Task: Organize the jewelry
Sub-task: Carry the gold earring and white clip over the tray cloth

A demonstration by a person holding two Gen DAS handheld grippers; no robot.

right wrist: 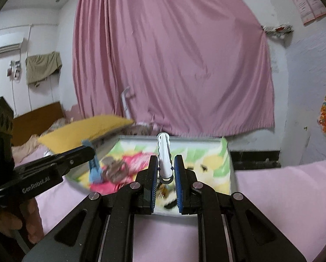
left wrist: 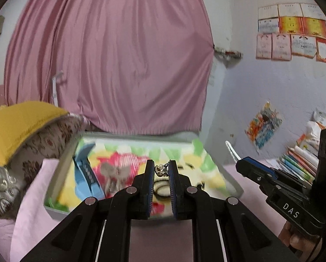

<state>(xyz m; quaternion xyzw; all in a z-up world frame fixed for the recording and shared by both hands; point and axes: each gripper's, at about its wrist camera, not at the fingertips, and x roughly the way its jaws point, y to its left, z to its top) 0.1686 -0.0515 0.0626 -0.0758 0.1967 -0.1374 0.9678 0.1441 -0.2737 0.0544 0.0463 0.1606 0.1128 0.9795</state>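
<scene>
Inside tray (left wrist: pixel 54 183): blue clip (left wrist: pixel 85 172), bow (left wrist: pixel 115 172).

"DAS" on right tongs (left wrist: pixel 241 166), "GenRobot.AI" on left tongs (right wrist: pixel 91 149)

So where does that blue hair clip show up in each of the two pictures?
Left wrist view: the blue hair clip lies at lower left, inside the tray, left of the tool.
Right wrist view: the clip is left of centre, just beyond the other tool's tip.
Shared landmark: the pink curtain behind the tray.
</scene>
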